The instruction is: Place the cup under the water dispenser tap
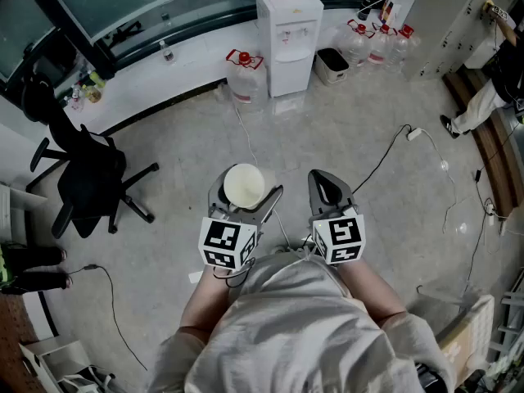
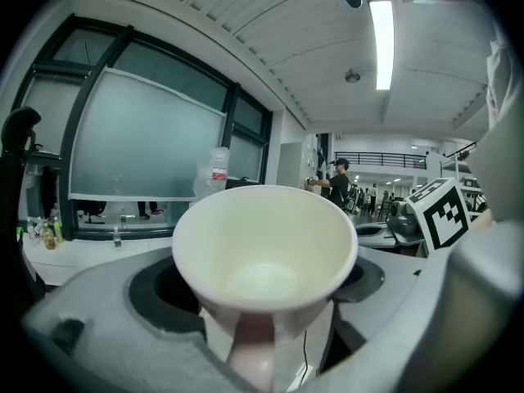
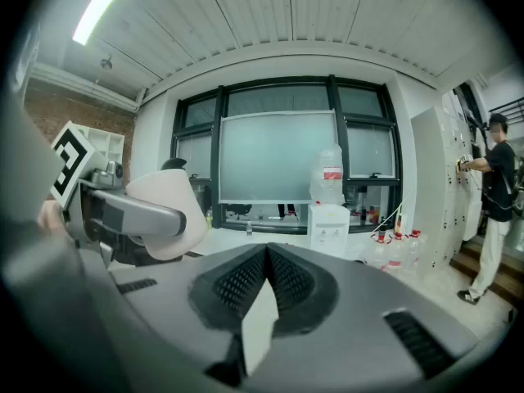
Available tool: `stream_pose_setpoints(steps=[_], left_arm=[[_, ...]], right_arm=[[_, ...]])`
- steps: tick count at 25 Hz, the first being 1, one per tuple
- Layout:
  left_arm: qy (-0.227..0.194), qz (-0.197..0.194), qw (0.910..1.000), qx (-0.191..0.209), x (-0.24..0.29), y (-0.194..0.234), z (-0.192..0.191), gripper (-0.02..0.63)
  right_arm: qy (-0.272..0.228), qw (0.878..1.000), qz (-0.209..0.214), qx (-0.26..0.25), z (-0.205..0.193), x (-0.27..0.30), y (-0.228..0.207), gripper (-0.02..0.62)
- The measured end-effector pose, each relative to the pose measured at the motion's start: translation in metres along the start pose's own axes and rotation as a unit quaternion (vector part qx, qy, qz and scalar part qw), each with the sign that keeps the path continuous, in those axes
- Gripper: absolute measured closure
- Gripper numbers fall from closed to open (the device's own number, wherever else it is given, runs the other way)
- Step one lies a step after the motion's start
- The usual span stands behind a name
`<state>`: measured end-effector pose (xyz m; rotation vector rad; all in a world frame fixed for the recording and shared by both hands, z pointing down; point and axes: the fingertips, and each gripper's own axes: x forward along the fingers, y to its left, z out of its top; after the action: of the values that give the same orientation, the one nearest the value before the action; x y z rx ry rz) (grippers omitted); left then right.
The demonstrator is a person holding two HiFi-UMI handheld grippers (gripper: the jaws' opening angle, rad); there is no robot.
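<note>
Cup: the white paper cup [image 1: 243, 182] is sitting upright in the left gripper [image 1: 246, 196], whose wide-set jaws are pressing on its sides; it is being held above the floor [image 1: 368, 244], close to the person.
Right gripper: the right gripper [image 1: 326, 185] is riding just beside the left, its jaws meeting with nothing between them.
Water dispenser: the water dispenser [image 1: 288, 35] is standing by the white surface [image 1: 164, 72], well apart from the cup.
Progress: the pick-up looks done; the walk over and the setting-down under the tap are remaining.
Head view: only this view is showing the stretch of floor between cup and dispenser.
Left gripper view: it is showing the cup's inside as empty.
Right gripper view: it is showing the closed jaws, the cup's side, and the bottle on the dispenser.
</note>
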<state>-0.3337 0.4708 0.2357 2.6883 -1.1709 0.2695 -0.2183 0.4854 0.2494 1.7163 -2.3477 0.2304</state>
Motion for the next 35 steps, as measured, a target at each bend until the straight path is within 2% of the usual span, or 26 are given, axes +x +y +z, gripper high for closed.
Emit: stream_pose_setpoints(steps=[14,20,27,35], left_arm=[[0.001,-0.019,0.9996,-0.020,0.015,0.005,-0.009,0.150],[0.014,-0.014,0.9993,-0.033,0.031,0.004,-0.021,0.150],[0.022,0.017,0.9989,-0.036,0.083,0.010,-0.016,0.150],[0.029,0.064,0.9969,-0.036,0.178,0.005,0.008,0.150]], right_arm=[[0.015,1.000,-0.013,0.016,-0.012,0.005,-0.001,0.568],[0.040,0.999,0.001,0.016,-0.029,0.015,-0.012,0.568],[0.040,0.998,0.034,0.020,-0.030,0.051,-0.059,0.568],[0.025,0.996,0.075,0.033,-0.009,0.111,-0.155,0.568]])
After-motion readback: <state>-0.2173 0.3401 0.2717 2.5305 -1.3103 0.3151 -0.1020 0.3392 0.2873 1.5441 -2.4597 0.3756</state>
